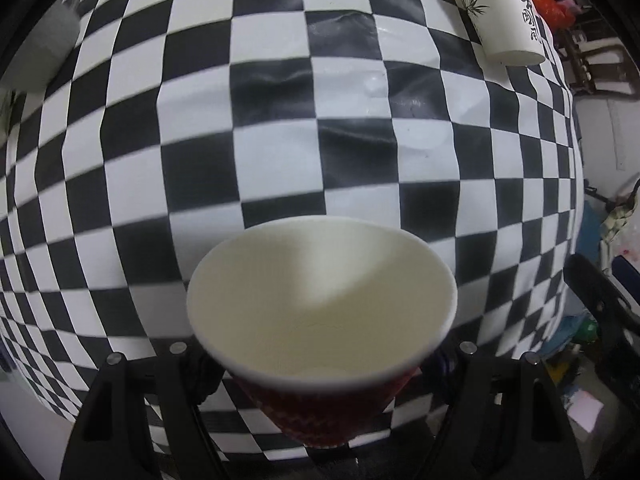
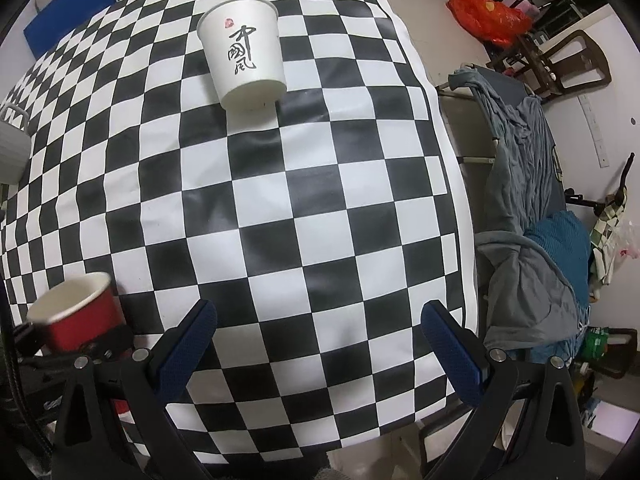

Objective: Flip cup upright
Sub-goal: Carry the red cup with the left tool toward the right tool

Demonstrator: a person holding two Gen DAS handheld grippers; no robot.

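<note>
My left gripper [image 1: 320,392] is shut on a red paper cup [image 1: 320,300], mouth up and tilted toward the camera, its white inside showing; its fingertips are hidden behind the cup. In the right wrist view the same red cup [image 2: 76,312] is at the lower left, held in the left gripper [image 2: 92,344]. A white paper cup with black calligraphy [image 2: 244,52] stands upright at the far side of the checkered table; it also shows in the left wrist view [image 1: 500,12]. My right gripper [image 2: 320,344] is open and empty above the table's near part.
The black-and-white checkered cloth [image 2: 312,208] covers the table. A grey-white object [image 2: 10,148] sits at the left edge. Right of the table are a chair draped with grey-blue clothes [image 2: 528,200], an orange bag [image 2: 488,16] and floor clutter.
</note>
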